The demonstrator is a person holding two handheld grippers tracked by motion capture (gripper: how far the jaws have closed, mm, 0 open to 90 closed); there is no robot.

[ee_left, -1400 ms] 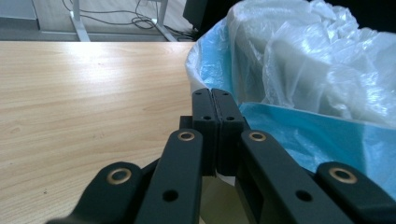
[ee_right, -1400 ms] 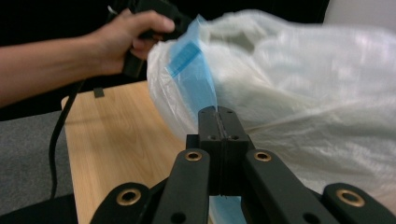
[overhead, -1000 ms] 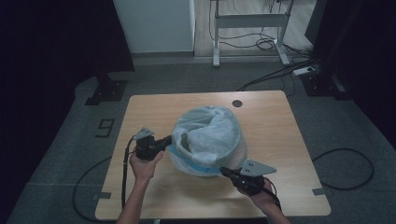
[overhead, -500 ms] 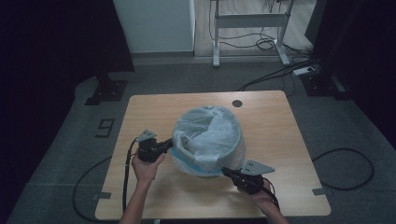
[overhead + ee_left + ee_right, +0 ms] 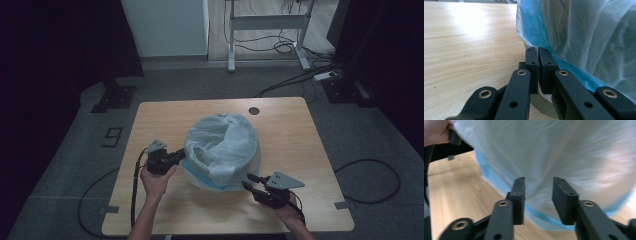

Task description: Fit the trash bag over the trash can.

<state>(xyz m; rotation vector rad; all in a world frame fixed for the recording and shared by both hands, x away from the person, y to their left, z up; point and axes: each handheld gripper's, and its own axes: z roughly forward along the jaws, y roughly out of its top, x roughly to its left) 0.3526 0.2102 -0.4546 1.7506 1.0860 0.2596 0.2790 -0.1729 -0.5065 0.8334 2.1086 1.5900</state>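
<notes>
A round bin [image 5: 222, 172] lined with a translucent white plastic bag [image 5: 220, 145] is sitting near the middle of the wooden tabletop [image 5: 165, 117], slightly toward the person's edge. A blue band of the bag is showing low around the bin's wall.

Left hand-held gripper [image 5: 176, 157] is reaching in level at the bin's left side. In the left gripper view its jaws are pressing together on a thin fold of the bag [image 5: 586, 37] at the bin's edge; only a sliver of pale film is showing between the pads.

Right hand-held gripper [image 5: 251, 181] is sitting at the bin's near right side, just beside the bag. Its jaws have just been opening and are now standing moderately apart; in the right gripper view the bag [image 5: 564, 150] is lying just beyond the tips, with nothing pinched between them.
</notes>
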